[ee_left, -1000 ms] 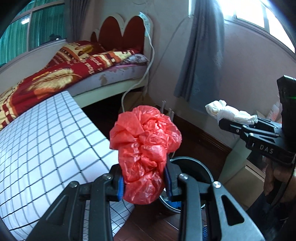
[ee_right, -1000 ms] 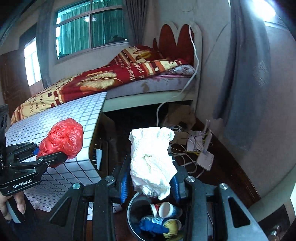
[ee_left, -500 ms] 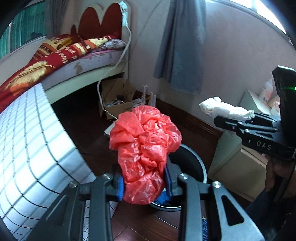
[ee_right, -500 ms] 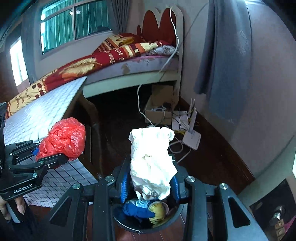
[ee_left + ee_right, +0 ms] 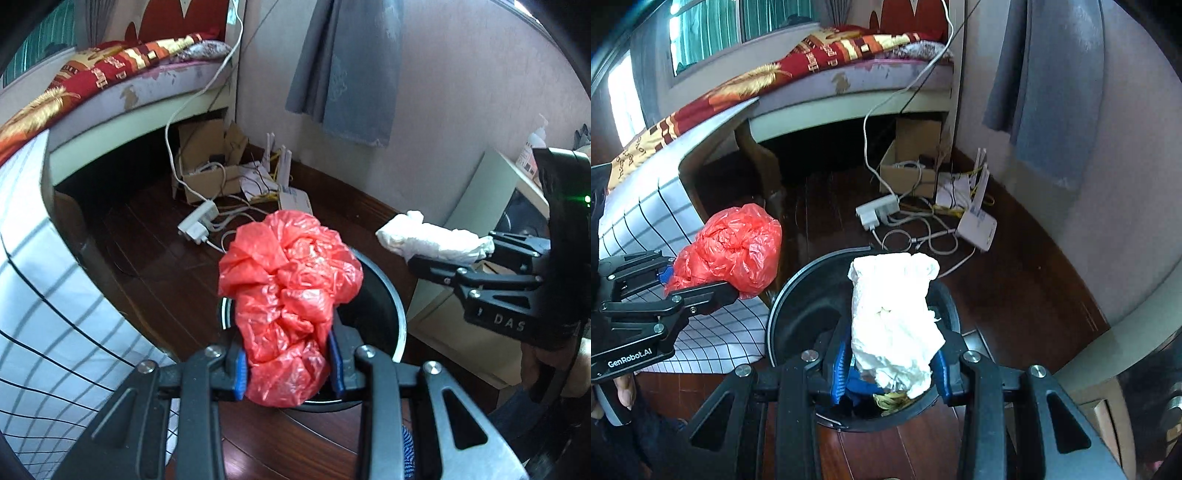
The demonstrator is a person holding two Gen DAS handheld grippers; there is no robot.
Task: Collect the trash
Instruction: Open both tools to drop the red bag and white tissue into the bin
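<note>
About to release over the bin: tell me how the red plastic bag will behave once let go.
The red plastic bag, crumpled thin film in the left gripper, looks very light, so it would likely drift rather than drop straight. Its creases may spring open. It sits over the bin, so it should probably land inside.

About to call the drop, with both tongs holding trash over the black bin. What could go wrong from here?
1. The red plastic bag, held in the left tongs, looks over the bin's rim in the right wrist view; it may fall outside.
2. The white paper wad may catch in the right tongs.
</note>
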